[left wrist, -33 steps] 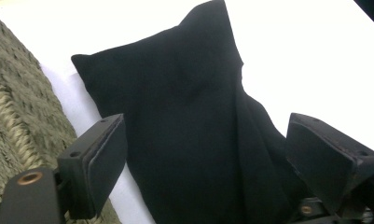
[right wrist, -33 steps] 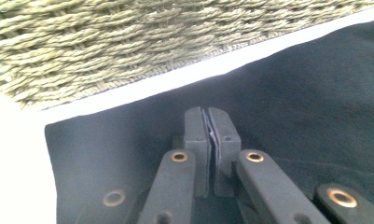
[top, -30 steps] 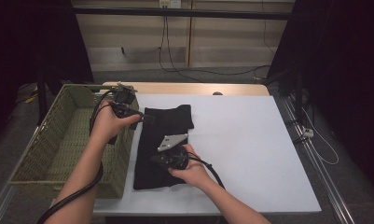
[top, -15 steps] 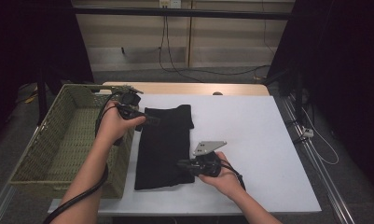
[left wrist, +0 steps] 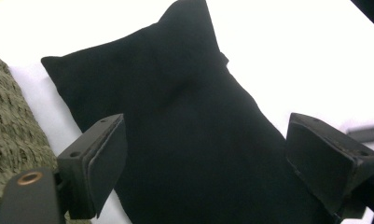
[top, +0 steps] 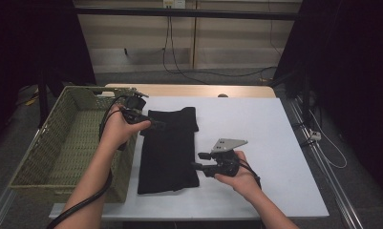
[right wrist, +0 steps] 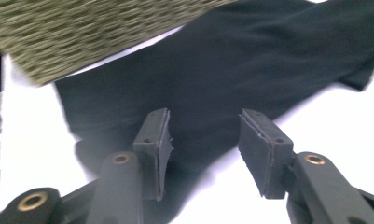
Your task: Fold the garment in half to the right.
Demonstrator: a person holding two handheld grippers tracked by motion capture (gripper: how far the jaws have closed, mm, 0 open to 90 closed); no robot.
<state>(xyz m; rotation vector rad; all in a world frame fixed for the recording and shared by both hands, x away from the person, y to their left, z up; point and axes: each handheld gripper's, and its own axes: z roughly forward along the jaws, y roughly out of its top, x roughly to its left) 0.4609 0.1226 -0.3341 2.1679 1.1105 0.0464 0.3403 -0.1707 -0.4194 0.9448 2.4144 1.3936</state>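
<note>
Black folded garment (top: 169, 147) lies flat on the white table (top: 270, 143), just beside the woven green basket (top: 60, 143). The left gripper (top: 156, 125) hovers over the cloth's far left edge with its jaws wide apart, clamping nothing. The right gripper (top: 197, 161), at the cloth's near right edge, has just been opening its jaws, with nothing pinched between them

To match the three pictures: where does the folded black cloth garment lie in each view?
High view: the folded black cloth garment lies left of centre on the white table.
Left gripper view: it fills the middle, between the jaws.
Right gripper view: it runs across the upper half.
Shared landmark: the woven green basket beside it.
</note>
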